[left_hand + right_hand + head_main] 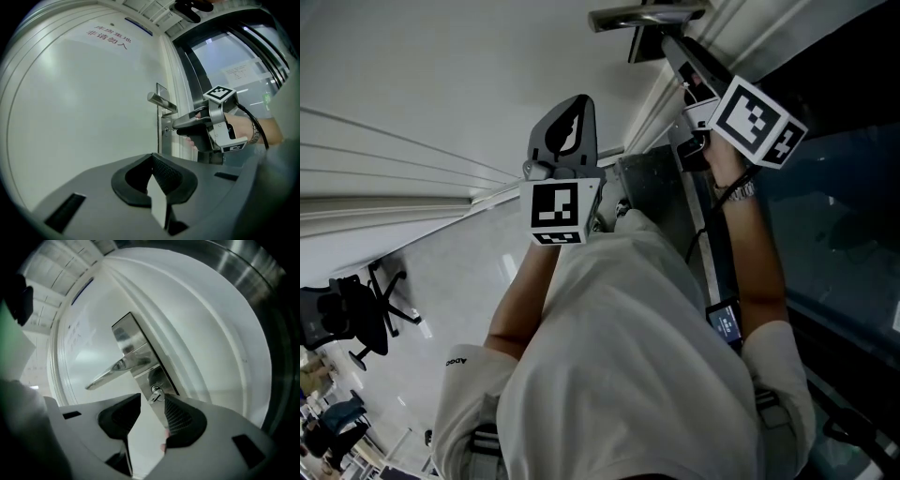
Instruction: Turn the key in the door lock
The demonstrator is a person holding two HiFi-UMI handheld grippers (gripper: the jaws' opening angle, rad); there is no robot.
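A small metal key (156,393) sits in the cylinder of the steel lock plate (140,359), below the lever handle (112,370). My right gripper (153,408) points level at the lock. Its jaws stand apart on either side of the key, and neither pad presses on it. From the left gripper view, the right gripper (176,126) reaches the lock under the handle (161,102). My left gripper (153,159) is held back from the white door (84,108), shut and empty. In the head view the left gripper (579,105) is left of the right gripper (677,52).
A dark door frame and a glass panel (234,65) stand right of the door. A notice with red characters (108,37) is on the upper door, with a door closer (187,11) above. An office chair (352,319) stands on the floor behind.
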